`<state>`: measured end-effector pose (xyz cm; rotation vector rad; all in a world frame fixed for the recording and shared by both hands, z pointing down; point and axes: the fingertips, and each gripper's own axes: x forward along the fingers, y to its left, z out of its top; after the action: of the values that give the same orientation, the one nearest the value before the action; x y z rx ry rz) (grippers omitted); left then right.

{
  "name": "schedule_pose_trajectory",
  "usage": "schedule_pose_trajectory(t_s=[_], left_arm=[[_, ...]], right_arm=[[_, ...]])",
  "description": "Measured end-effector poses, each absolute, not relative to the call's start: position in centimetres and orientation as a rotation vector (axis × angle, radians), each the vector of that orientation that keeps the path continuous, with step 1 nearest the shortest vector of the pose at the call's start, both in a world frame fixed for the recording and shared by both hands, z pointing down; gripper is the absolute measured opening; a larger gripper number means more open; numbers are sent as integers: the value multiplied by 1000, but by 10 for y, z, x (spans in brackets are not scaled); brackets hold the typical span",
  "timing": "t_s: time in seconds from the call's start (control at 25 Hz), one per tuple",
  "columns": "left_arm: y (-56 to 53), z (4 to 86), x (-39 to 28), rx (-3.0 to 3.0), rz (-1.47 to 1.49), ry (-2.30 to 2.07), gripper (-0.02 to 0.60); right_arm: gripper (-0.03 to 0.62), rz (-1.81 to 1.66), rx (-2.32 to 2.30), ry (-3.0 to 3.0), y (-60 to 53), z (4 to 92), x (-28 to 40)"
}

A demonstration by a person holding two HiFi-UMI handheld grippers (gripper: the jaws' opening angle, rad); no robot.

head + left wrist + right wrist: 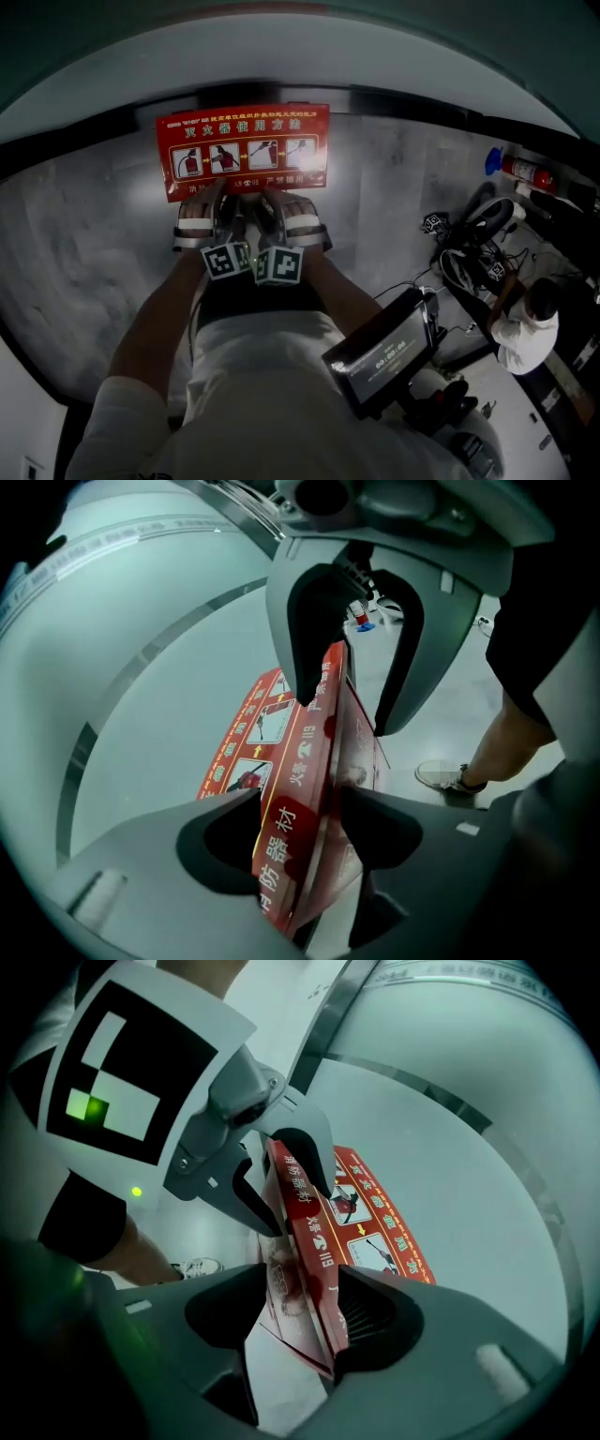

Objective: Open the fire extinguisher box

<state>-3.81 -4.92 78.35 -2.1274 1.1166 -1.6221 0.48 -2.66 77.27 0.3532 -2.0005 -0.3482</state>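
The red fire extinguisher box (242, 150) sits at the foot of the wall, and its lid carries picture instructions. My left gripper (214, 211) and right gripper (281, 211) stand side by side at the lid's front edge. In the left gripper view the left gripper (300, 803) is open, with the lid's front lip (291, 827) between the jaws. In the right gripper view the right gripper (305, 1279) is also open and straddles the same lip (314, 1241). Each gripper shows in the other's view, just along the lid edge.
Grey floor lies around the box, with a pale curved wall behind it. To the right are a person in white (525, 328), a red fire extinguisher (525, 171), cables and gear (469, 244) and a dark screen (384, 352). A shoe (445, 776) stands close by.
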Motion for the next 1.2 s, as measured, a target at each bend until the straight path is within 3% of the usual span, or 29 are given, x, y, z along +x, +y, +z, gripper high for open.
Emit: schedule_pose_trajectory(t_s=[0.08, 0.6, 1.2], left_arm=[[-54, 784, -39, -2118, -1613, 1121, 245], [-53, 781, -39, -2169, -1659, 1091, 227], [-48, 739, -36, -2194, -1564, 1142, 150]], right_arm=[[256, -352, 356, -2007, -27, 770, 3], [253, -369, 401, -1998, -48, 756, 9], [236, -447, 449, -1993, -50, 728, 13]])
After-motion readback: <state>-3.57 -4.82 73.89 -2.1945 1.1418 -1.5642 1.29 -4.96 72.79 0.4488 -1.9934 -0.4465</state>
